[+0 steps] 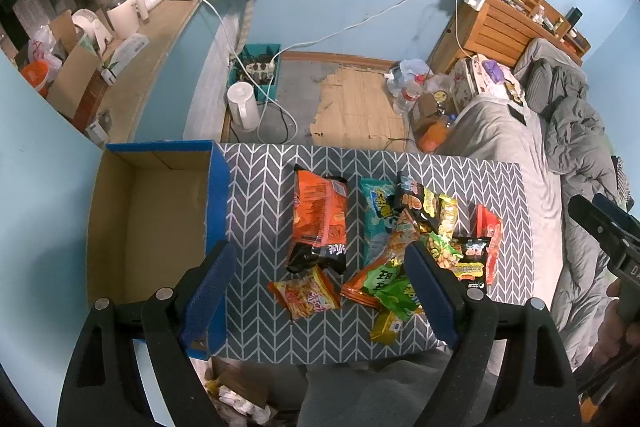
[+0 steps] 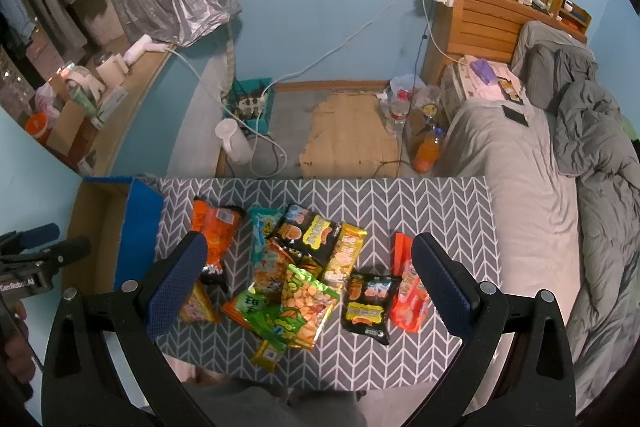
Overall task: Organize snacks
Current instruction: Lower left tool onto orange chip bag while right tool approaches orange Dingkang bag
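Snack packets [image 1: 384,247] all loose in a heap mid-worktop [image 1: 260,327], right of the cardboard box [image 1: 152,227]. Box looks empty, so sorting judged not yet started: first pick pending.

Big orange bag [image 1: 320,215] nearest the box, lying clear of the heap with bare cloth between it and the box wall. Likely easiest first grab. Small orange noodle packet [image 1: 306,295] just in front of it, also separate. Black packet [image 2: 368,309] and red packet [image 2: 408,287] on the heap's far side from the box, side by side, touching or nearly so. Middle packets overlap; better to peel from the outside.

Left tool [image 1: 320,291] above the near worktop edge, fingers spread wide, nothing between them. Right tool [image 2: 308,291] over the heap, likewise spread and empty.

Next move probably: drop one tool onto a single packet edge, close, lift over the blue box wall [image 1: 218,195], release inside. Crinkly film likely slippery; pinch a seam, not the puffed middle.

Room: box open on top, sits at the worktop's end, past the edge. A yellow packet [image 1: 386,325] close to the near edge, risk of knocking it off. Bed [image 2: 532,211] butts the worktop end farthest from the box. Little side clearance there.
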A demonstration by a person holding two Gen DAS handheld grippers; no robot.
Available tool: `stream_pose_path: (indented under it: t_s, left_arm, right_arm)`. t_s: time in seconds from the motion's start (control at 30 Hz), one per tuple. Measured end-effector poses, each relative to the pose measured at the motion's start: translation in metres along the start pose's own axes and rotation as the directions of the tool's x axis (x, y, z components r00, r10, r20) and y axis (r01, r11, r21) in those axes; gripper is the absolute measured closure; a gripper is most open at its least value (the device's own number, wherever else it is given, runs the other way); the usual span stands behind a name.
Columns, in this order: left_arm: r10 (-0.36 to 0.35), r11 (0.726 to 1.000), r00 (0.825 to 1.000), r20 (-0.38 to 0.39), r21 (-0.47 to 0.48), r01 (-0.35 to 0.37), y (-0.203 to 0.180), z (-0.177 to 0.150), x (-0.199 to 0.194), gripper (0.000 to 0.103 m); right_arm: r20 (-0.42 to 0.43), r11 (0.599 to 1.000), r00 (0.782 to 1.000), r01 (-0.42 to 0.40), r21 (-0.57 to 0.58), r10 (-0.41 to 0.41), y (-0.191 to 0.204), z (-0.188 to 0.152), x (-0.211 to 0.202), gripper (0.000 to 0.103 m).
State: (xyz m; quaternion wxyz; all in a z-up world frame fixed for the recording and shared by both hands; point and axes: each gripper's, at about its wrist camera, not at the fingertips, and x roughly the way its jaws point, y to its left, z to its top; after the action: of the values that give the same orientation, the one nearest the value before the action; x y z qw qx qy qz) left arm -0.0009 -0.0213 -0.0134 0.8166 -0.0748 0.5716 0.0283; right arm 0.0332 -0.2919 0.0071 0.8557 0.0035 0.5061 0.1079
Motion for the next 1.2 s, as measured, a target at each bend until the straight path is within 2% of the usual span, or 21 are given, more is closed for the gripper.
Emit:
stream_pose_path:
  t_s: [0.37,0.57,0.73,0.97,1.2]
  left_arm:
    - [-0.006,1.0,1.0,-0.021,0.022,0.006,-0.002,0.005,0.019,0.016]
    - [0.009,1.0,0.999,-0.051,0.023,-0.008,0.006,0.016,0.048,0.015]
    - [0.003,0.999,0.996,-0.09,0.033,0.0,0.008,0.022,0.074,0.015]
    - [0.006,0.998,0.991,-0.133,0.057,0.001,0.004,0.027,0.107,0.016]
    - [0.015,0.998,0.984,-0.18,0.067,-0.003,0.0,0.029,0.142,0.016]
  right_arm:
    - [-0.036,1.0,0.999,0.02,-0.001,-0.02,-0.019,0.0,0.017,0.003]
    - [-0.082,0.997,0.994,0.08,0.017,-0.078,-0.054,-0.004,0.047,0.003]
    - [-0.133,0.991,0.983,0.128,0.032,-0.123,-0.087,-0.006,0.072,0.003]
    - [-0.208,0.987,0.967,0.157,0.044,-0.145,-0.12,-0.014,0.111,0.003]
    - [-0.288,0.982,0.945,0.179,0.063,-0.154,-0.145,-0.035,0.154,0.003]
